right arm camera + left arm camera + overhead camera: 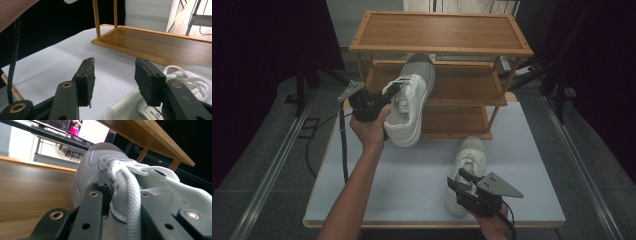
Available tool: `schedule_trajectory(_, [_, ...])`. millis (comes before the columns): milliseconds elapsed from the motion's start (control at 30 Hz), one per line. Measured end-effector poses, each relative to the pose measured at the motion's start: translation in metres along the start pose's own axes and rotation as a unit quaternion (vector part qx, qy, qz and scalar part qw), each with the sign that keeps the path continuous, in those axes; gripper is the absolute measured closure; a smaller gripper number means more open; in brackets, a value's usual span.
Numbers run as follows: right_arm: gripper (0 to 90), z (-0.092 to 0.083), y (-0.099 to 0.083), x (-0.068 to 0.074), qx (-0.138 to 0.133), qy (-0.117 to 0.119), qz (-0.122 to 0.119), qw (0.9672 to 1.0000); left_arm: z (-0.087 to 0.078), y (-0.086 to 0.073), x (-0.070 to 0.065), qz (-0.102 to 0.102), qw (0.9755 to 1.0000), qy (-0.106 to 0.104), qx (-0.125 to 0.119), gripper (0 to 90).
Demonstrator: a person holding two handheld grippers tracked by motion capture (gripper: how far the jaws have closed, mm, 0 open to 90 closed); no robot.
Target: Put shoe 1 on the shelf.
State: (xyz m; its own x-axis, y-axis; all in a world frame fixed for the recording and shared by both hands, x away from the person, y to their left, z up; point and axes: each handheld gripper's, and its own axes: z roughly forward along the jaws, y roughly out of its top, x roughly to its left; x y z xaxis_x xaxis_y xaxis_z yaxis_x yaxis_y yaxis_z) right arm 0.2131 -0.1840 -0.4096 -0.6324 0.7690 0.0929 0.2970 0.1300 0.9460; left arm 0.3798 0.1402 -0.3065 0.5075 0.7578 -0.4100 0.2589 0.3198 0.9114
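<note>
Two white lace-up sneakers are in play: the left gripper [384, 100] clenches the laces and tongue of one sneaker [409, 102], lifting it toe-first toward the three-tier bamboo shoe rack's [442, 47] middle shelf. The right gripper [467, 181] hovers with jaws apart over the second sneaker [469, 160] on the pale blue table [412, 185], likely poised to grasp it.

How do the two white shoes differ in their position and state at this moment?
The lifted shoe is in the air by the wooden rack; the other shoe lies on the table.
The left gripper is shut on the lifted shoe's tongue and laces; the right gripper is open over the other shoe, not gripping it.
Both are white lace-up sneakers.
</note>
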Motion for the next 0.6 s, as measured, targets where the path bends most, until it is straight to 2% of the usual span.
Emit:
schedule_trajectory(300, [50.5,-0.004,0.002,-0.002,-0.004,-0.002,0.000,1.0000,0.033,0.011,0.008,-0.010,0.9995,0.030,-0.007,81.1])
schedule_trajectory(600, [50.7,-0.006,0.003,-0.005,-0.009,-0.008,0.003,0.9999,0.054,0.015,0.014,-0.014,0.9987,0.047,-0.012,80.8])
